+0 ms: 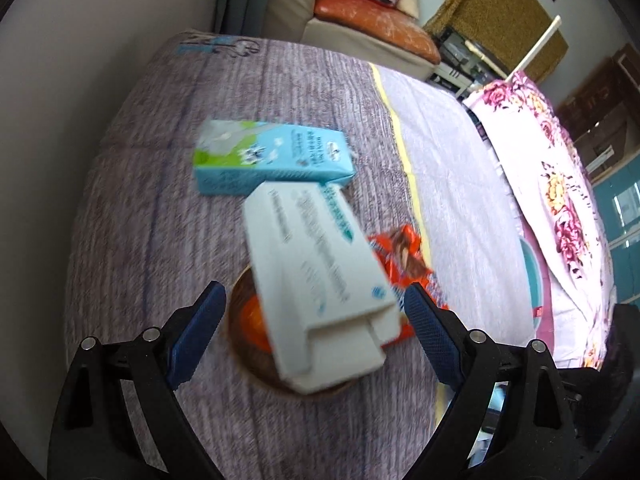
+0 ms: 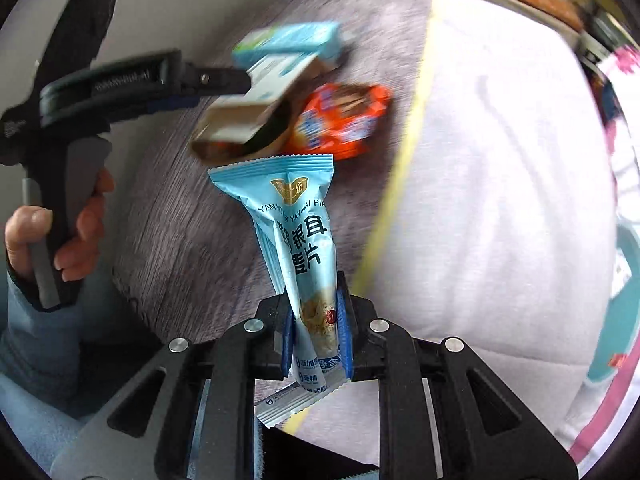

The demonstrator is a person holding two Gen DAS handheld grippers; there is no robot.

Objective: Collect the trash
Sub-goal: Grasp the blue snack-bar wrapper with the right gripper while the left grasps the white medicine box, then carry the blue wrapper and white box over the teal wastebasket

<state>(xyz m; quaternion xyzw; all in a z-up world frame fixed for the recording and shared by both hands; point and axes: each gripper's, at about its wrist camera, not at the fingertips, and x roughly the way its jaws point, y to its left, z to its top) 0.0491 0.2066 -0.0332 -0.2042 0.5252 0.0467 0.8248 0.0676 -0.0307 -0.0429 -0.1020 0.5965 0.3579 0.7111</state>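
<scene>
the right tool (image 2: 314, 332) is pinched tight on the lower end of a long blue snack packet (image 2: 298, 240), which sticks out in front of it over the bed (image 2: 500, 200). the left tool (image 1: 312, 312) stands wide open, gripping nothing; a white carton (image 1: 316, 280) sits between its 2 blue pads (it doesn't look like the pads touch it, though the view is blurred).

the carton leans with 1 end in or on a small brown bowl (image 1: 240, 312), and something orange shows inside the bowl beneath it; what that is i can't tell. beside the bowl lies an orange wrapper (image 1: 404, 256), and just beyond the white carton a blue and green drink box (image 1: 272, 156) lies on its side on the grey-purple bedcover. i see no bin or bag for the trash in either view.

to do this well, i'd say the right hand should keep its squeeze firm, since the packet is slick and held only by its tail, and carry it without swinging. the left should settle squarely around the carton's narrow sides before closing, lifting straight so the bowl isn't tipped.
</scene>
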